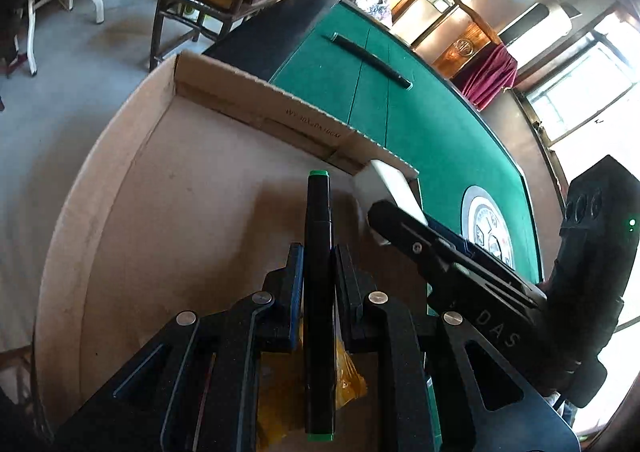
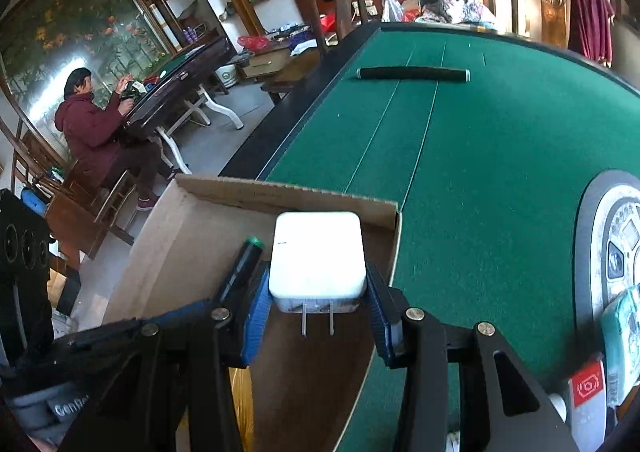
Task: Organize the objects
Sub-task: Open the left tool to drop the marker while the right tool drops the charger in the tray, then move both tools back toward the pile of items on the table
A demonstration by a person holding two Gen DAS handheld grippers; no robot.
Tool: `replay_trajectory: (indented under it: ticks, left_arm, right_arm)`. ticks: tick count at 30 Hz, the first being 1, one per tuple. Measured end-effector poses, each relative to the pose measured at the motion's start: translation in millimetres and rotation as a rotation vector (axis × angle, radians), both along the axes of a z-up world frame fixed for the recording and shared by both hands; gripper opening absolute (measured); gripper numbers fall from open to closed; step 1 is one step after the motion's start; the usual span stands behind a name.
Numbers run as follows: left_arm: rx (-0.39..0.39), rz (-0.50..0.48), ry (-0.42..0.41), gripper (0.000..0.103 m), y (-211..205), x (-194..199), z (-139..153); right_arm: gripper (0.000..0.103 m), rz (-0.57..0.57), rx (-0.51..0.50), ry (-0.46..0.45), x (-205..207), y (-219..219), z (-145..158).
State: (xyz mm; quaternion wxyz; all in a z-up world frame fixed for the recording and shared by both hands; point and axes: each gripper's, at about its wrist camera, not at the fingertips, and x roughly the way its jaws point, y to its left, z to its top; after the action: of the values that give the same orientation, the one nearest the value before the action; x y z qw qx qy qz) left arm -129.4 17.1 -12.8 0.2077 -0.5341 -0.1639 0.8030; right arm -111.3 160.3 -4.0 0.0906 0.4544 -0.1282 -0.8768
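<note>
Left gripper (image 1: 318, 264) is clamped on a black marker with green end caps (image 1: 318, 292), held above the floor of the open cardboard box (image 1: 160, 212) at the green table's (image 2: 480, 172) near left edge. Right gripper (image 2: 318, 292) grips a white plug adapter (image 2: 318, 256), prongs toward the camera, over the box's right far corner. A black cylinder (image 2: 412, 73) lies near the table's far edge.

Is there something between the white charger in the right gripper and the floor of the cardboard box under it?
Nothing visible. The white charger is gripped by the right gripper over bare floor of the cardboard box. The left gripper, holding the black marker, is beside it, not beneath.
</note>
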Motion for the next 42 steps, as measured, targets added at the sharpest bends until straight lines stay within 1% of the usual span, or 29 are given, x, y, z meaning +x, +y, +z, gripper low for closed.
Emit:
replay_trajectory:
  ticks: [6,12,13,15,16,17,23,28,31,34,35,36,37,38,39,41,42]
  left_arm:
    - [0.008,0.024,-0.015,0.014,-5.1,-2.0,-5.9]
    - [0.023,0.033,-0.003,0.014,-14.8,3.1,-0.5]
    - [0.022,0.032,-0.002,0.016,-15.8,3.9,0.8]
    - [0.020,0.031,0.004,0.023,-18.4,7.7,4.1]
    - [0.020,0.031,0.006,0.029,-20.1,9.1,5.2]
    - [0.021,0.031,0.011,0.031,-21.6,11.6,6.8]
    - [0.017,-0.006,0.060,0.031,-19.2,36.4,18.4]
    - [-0.016,-0.066,0.121,0.031,-3.0,59.6,31.4]
    - [-0.042,-0.126,0.164,0.031,15.6,75.6,40.4]
    - [-0.084,-0.227,0.206,0.031,43.1,92.2,46.2]
    - [-0.105,-0.263,0.214,0.031,54.5,97.8,46.3]
    - [-0.124,-0.311,0.218,0.031,67.5,103.6,44.5]
    - [-0.135,-0.351,0.215,0.035,78.8,107.8,41.1]
    - [-0.151,-0.389,0.207,0.036,90.7,111.4,35.8]
    - [-0.176,-0.403,0.204,0.036,99.7,113.1,31.1]
    - [-0.213,-0.412,0.196,0.036,112.2,113.9,20.9]
    - [-0.222,-0.421,0.177,0.036,120.0,112.2,14.3]
  right_arm:
    - [0.044,0.003,0.019,-0.001,-2.8,-4.6,0.5]
    - [0.047,0.023,-0.025,-0.030,1.4,-7.6,1.5]
    - [0.047,0.024,-0.031,-0.028,2.9,-7.8,2.3]
    - [0.047,0.030,-0.037,-0.019,7.3,-8.2,6.1]
    - [0.047,0.031,-0.044,-0.016,11.3,-7.1,8.8]
    - [0.047,0.030,-0.050,-0.012,14.5,-5.6,11.2]
    - [0.047,0.048,-0.104,0.046,58.7,12.7,30.9]
    - [0.047,0.058,-0.137,0.081,107.0,45.3,39.4]
    - [0.047,0.056,-0.145,0.109,139.6,73.0,45.7]
    - [0.048,0.037,-0.148,0.145,171.0,102.5,50.5]
    - [0.050,0.025,-0.145,0.158,182.3,113.9,51.7]
    - [0.051,0.017,-0.143,0.169,191.1,123.6,52.7]
    - [0.051,0.004,-0.140,0.184,201.1,134.2,53.6]
    - [0.052,-0.015,-0.136,0.199,211.4,145.9,53.8]
    - [0.053,-0.034,-0.131,0.212,220.1,155.9,53.9]
    - [0.058,-0.077,-0.121,0.238,236.0,178.2,53.8]
    - [0.059,-0.101,-0.115,0.247,242.8,190.6,52.1]
